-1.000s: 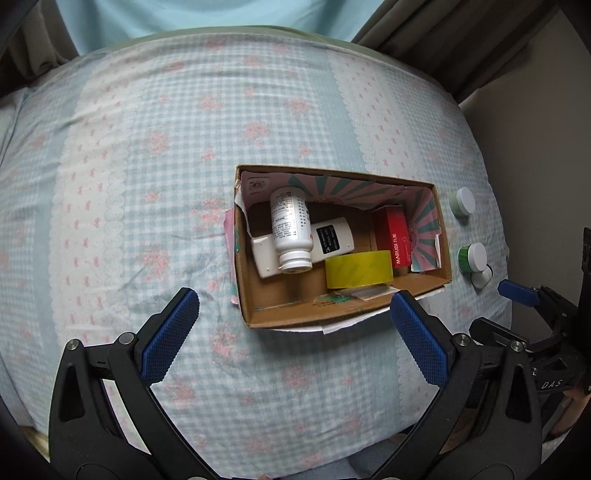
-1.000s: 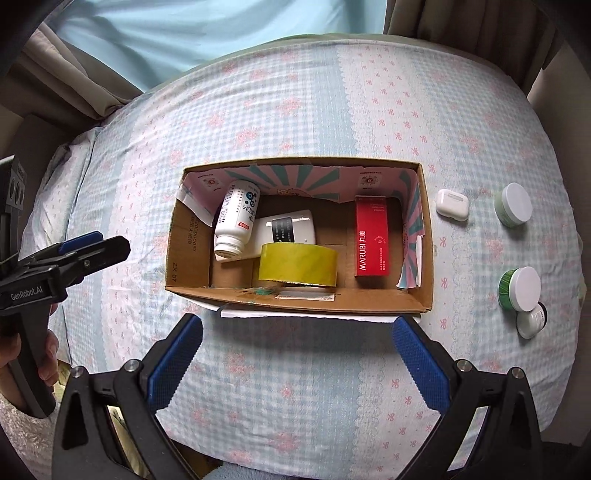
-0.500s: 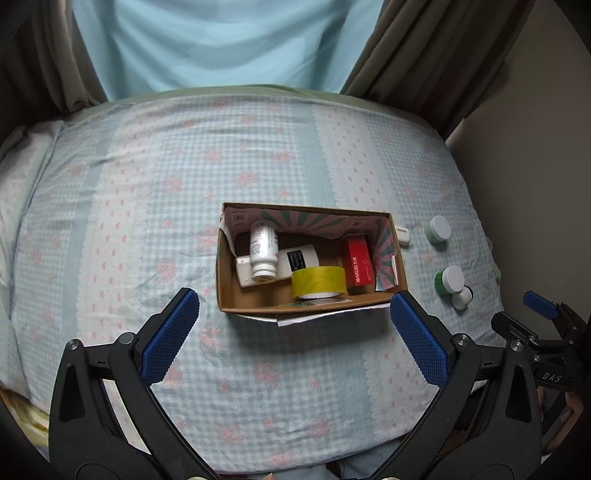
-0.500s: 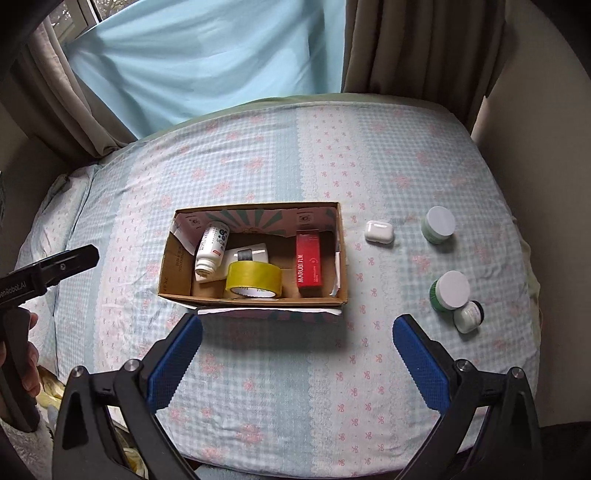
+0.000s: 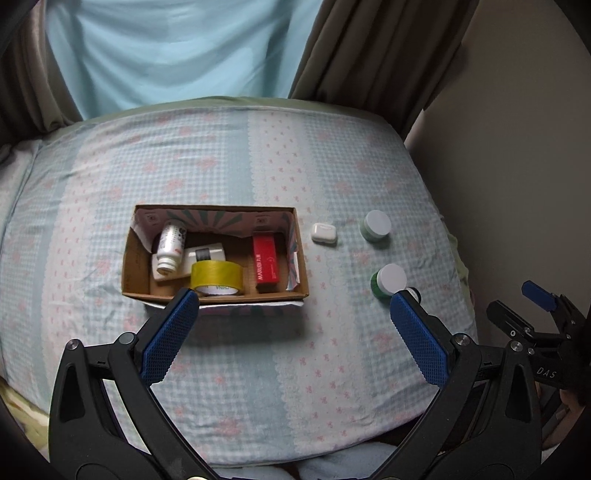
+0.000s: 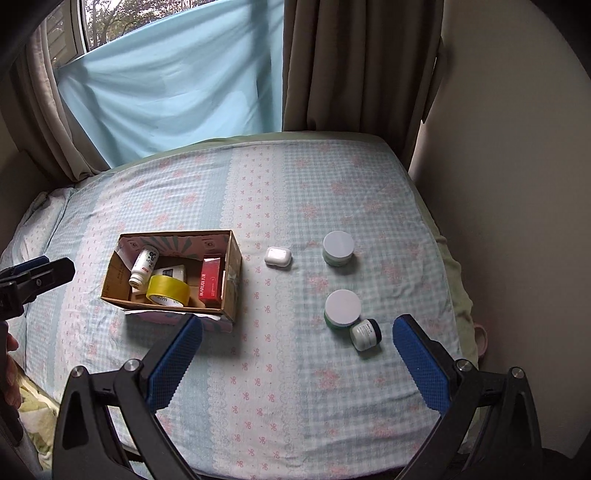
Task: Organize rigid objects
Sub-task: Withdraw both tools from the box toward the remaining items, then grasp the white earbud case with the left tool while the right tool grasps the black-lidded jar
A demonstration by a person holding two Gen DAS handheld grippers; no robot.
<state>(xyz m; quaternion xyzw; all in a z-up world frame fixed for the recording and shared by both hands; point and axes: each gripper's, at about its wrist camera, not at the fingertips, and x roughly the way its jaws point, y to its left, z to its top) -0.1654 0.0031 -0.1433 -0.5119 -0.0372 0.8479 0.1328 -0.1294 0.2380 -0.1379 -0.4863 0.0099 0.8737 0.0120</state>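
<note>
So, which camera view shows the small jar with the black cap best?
The right wrist view: the small jar lies in full sight, touching the dark green jar. In the left wrist view the left gripper's fingertip hides nearly all of it.

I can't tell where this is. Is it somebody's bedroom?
Most likely a bedroom. The cardboard box and little jars sit on a bed with a checked, flowery sheet, and curtains hang beside a window behind it.

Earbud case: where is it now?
In the right wrist view the earbud case lies on the bedspread, just right of the box and left of the far jar.
</note>
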